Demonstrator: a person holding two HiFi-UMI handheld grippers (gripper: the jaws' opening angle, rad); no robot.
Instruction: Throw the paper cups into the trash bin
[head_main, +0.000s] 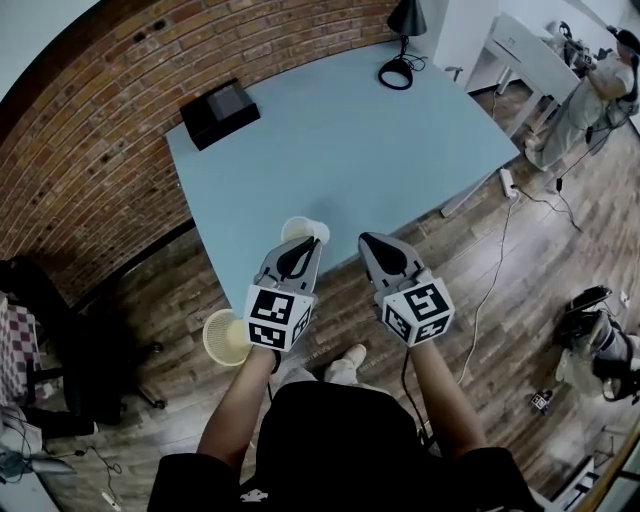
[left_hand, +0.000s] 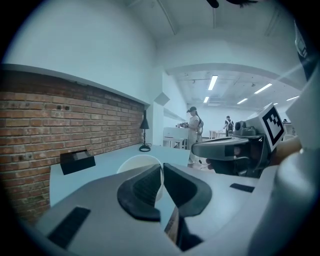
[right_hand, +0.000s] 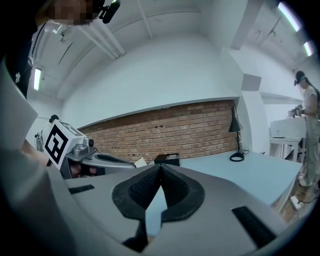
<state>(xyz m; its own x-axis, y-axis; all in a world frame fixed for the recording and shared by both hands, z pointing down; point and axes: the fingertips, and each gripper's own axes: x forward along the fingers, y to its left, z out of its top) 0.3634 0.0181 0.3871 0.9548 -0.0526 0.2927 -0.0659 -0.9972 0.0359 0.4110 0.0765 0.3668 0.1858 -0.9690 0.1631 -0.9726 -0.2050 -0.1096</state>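
One paper cup pinched by its rim, and that thin grip is my worry.
My left gripper (head_main: 298, 250) is clamped on the wall of the paper cup (head_main: 305, 229) at the near edge of the table (head_main: 350, 140). My right gripper (head_main: 372, 243) is closed on nothing. What I take for the trash bin (head_main: 222, 338) sits on the floor at about 8 o'clock from the cup. Held only by its wall, the cup could buckle or slip mid-swing and land beside the bin.
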